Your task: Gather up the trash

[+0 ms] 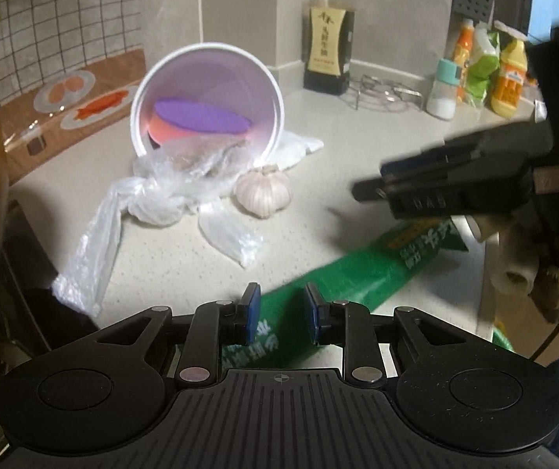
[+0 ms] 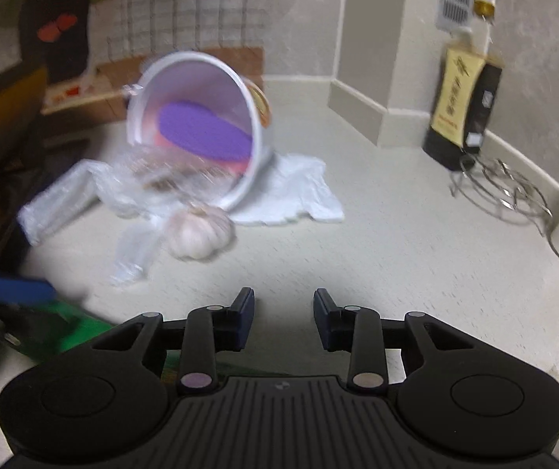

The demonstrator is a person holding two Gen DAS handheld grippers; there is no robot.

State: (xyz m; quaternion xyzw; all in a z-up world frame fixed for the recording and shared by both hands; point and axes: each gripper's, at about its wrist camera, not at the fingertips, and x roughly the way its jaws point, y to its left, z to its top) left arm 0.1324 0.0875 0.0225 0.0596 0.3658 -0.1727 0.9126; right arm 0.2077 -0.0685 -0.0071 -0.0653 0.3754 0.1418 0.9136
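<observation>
You hold the green plastic trash bag [image 1: 342, 273] pinched in your left gripper [image 1: 282, 314] (ready for filling), while your right gripper [image 2: 284, 318], jaws spread and empty, faces the tipped white paper cup [image 2: 201, 125] on the desk [image 2: 396, 242].

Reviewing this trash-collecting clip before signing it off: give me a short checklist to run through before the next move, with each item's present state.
1. Left tongs hold the green bag: ok, the bag lies between the pads; how firm the grip is, cannot tell.
2. Right tongs free: ok, nothing between them.
3. Tipped white cup within view: ok, on its side, mouth facing the cameras.
4. Crumpled clear plastic unobstructed: ok, though the garlic lies beside it.
5. Bag mouth open: cannot tell.
</observation>
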